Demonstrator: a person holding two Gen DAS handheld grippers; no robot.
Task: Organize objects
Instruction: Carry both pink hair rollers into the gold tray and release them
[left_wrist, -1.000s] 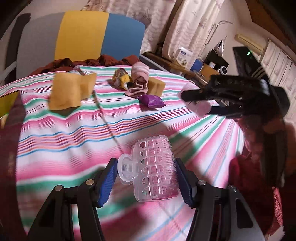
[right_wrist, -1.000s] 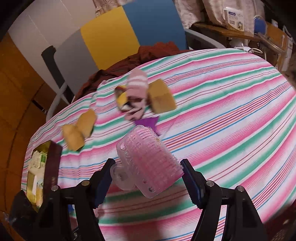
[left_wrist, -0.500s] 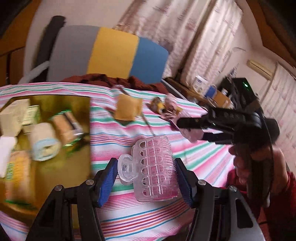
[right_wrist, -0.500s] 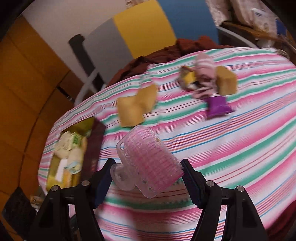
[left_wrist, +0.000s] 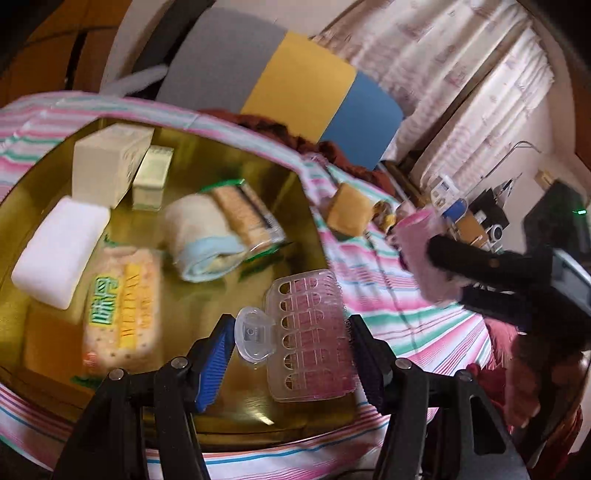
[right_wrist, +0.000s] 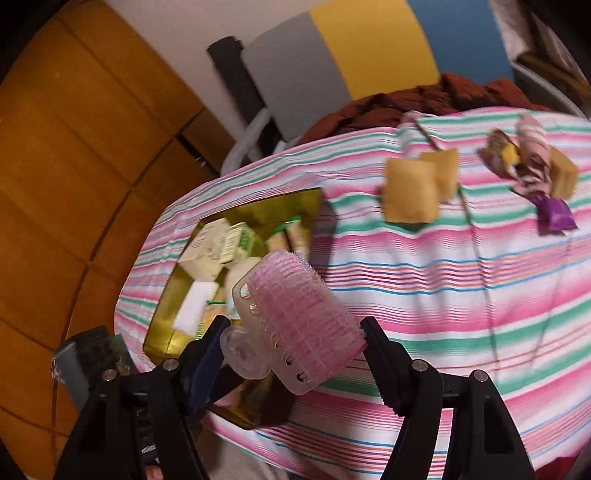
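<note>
My left gripper (left_wrist: 291, 350) is shut on a pink hair roller with a clear clip (left_wrist: 308, 338) and holds it over the near right part of a gold tray (left_wrist: 236, 410). The tray holds a white block (left_wrist: 61, 254), cream boxes (left_wrist: 110, 166), a rolled towel (left_wrist: 201, 236) and snack packs (left_wrist: 123, 310). My right gripper (right_wrist: 295, 354) is shut on a second pink hair roller (right_wrist: 295, 321) and holds it above the striped cloth beside the tray's right edge (right_wrist: 166, 295). The right gripper also shows in the left wrist view (left_wrist: 458, 273).
On the striped tablecloth (right_wrist: 443, 277) lie yellow sponges (right_wrist: 413, 188), a rolled pink sock (right_wrist: 532, 147), a purple wrapper (right_wrist: 556, 212) and another sponge (right_wrist: 563, 177). A grey, yellow and blue chair (right_wrist: 351, 66) stands behind the table. Wooden panels (right_wrist: 74, 147) are at left.
Both grippers have swung left from the middle of the table to the gold tray, each still holding its roller. The left one now hangs over the tray.
</note>
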